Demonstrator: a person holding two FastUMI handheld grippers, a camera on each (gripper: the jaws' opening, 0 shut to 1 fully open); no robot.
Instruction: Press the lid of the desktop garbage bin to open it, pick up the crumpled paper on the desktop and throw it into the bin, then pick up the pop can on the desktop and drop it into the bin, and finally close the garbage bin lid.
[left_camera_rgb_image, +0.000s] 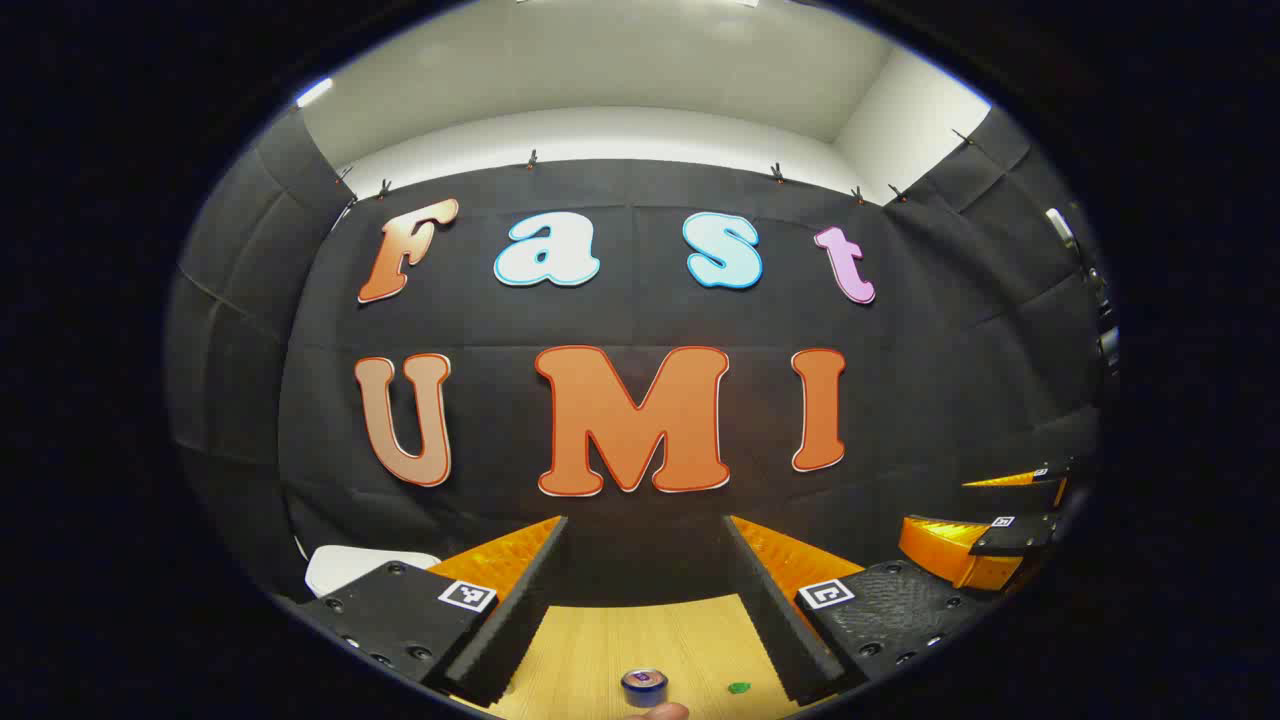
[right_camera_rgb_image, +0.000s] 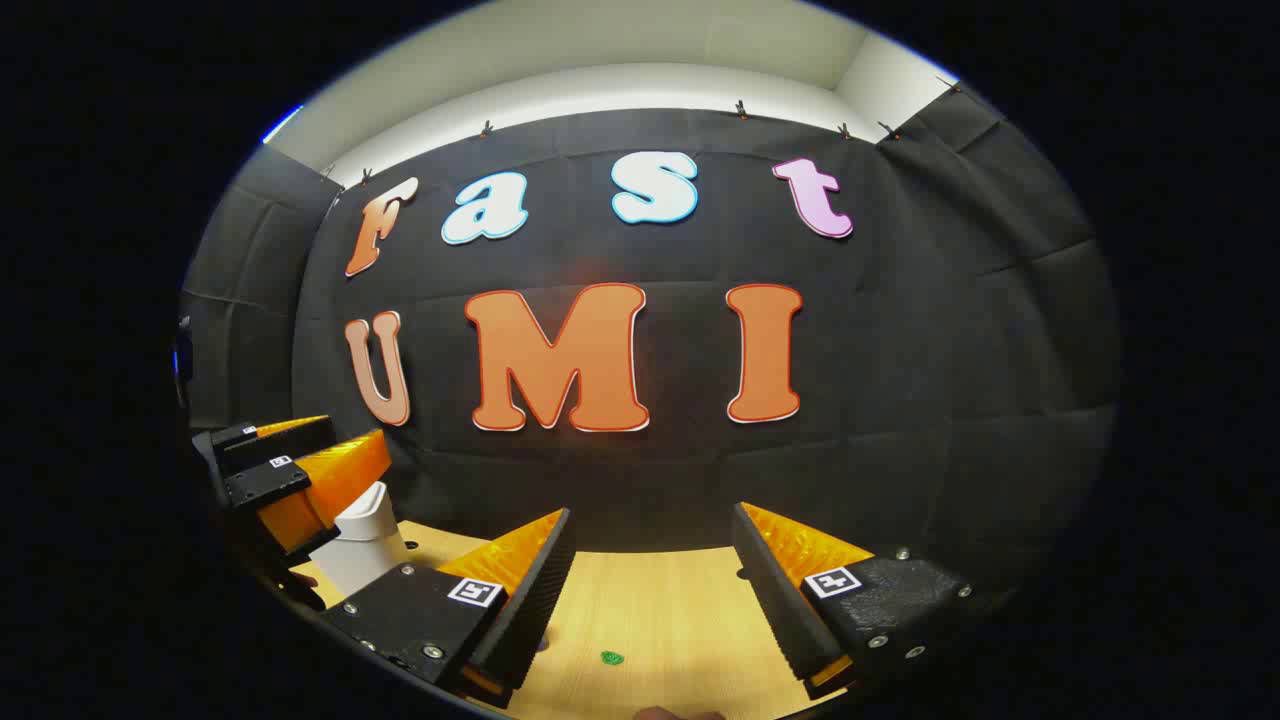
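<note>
One pop can (left_camera_rgb_image: 644, 687) stands on the counter (left_camera_rgb_image: 600, 640), with one small green bit (left_camera_rgb_image: 739, 687) beside it. One white garbage bin (right_camera_rgb_image: 362, 550) and two tools are there: left tool (left_camera_rgb_image: 645, 600), right tool (right_camera_rgb_image: 650, 590).

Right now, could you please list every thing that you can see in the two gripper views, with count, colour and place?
Pop can: one, blue with a silver top, upright on the table, low in the left gripper view between that gripper's fingers.
Garbage bin: one, white, on the table's left side in the right gripper view; lid state cannot be told.
Green spot: one, small, flat on the table.
Table: one, light wood.
Fingertip: one, at the bottom edge, just below the can.
Left gripper: one, jaws open, holding nothing.
Right gripper: one, jaws open, holding nothing.
</note>
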